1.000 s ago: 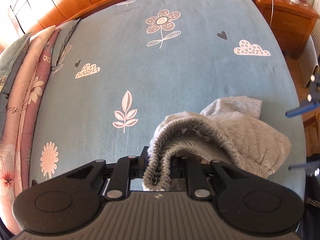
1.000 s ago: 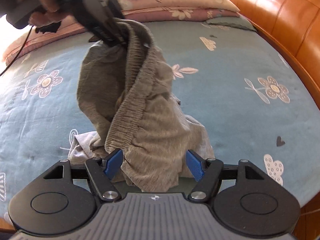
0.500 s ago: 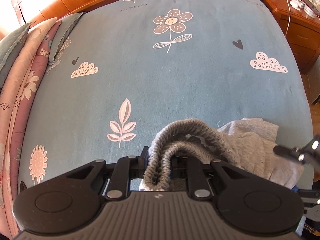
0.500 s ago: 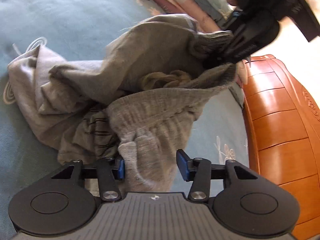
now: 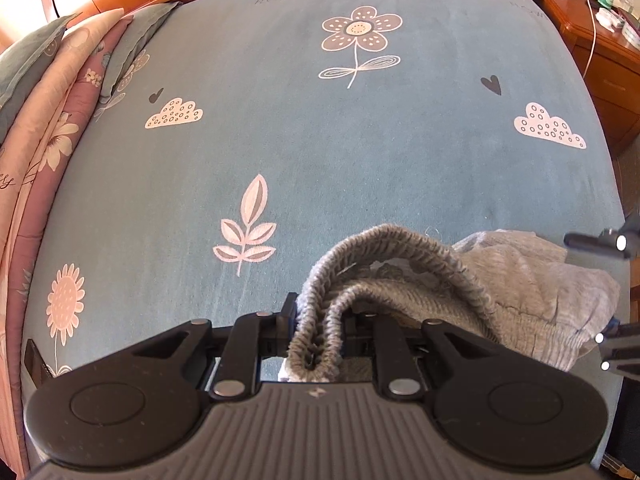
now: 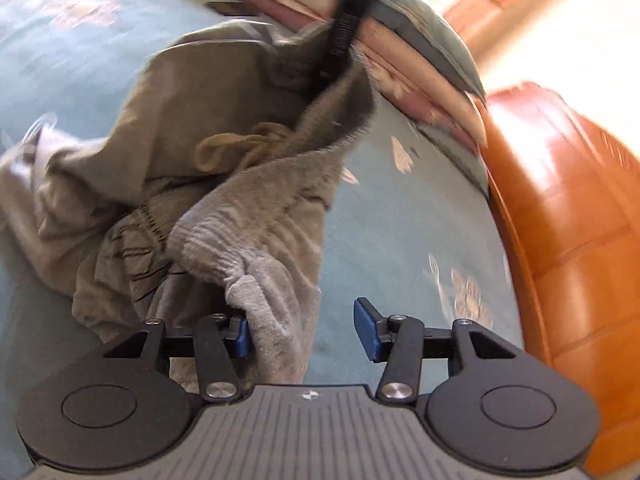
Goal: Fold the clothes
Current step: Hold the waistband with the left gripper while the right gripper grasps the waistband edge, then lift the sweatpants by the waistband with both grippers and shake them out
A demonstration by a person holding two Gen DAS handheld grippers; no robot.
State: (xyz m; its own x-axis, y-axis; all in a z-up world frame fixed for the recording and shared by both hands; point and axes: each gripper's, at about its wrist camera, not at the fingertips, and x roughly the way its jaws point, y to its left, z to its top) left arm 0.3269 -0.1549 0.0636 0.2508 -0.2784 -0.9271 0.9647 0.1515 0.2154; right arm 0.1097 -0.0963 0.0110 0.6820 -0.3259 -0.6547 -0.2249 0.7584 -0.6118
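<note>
The bed sheet [image 5: 360, 168], teal cotton printed with flowers, clouds, hearts and a leaf, filled the left wrist view, with four stacked pillows [image 5: 52, 120] along its left edge, a wooden headboard beyond and a wooden nightstand [image 5: 600, 40] at the right. The left gripper [image 5: 316, 320] was clenched on the ribbed elastic waistband [image 5: 392, 240] of one pair of grey knit shorts [image 5: 540, 292], whose crumpled body lay on the sheet at the lower right. Compared with a second ago, the garment sat lower and flatter, and the printed leaf looked nearer. The right gripper's dark tips poked in from the right edge.

In the blurred right wrist view, the same sheet [image 6: 400, 240] ran to a glossy orange wooden bed frame [image 6: 580, 240]. The right gripper [image 6: 304, 332] had just narrowed its blue pads [image 6: 368, 336]; one pad touched a soft fold of the shorts [image 6: 256, 216], the other stood clear, nothing pinched. A drawstring knot [image 6: 240, 148] showed inside the waistband, which the left gripper [image 6: 340, 52] held up. A second ago the shorts hung upright; now they slumped on the bed.
</note>
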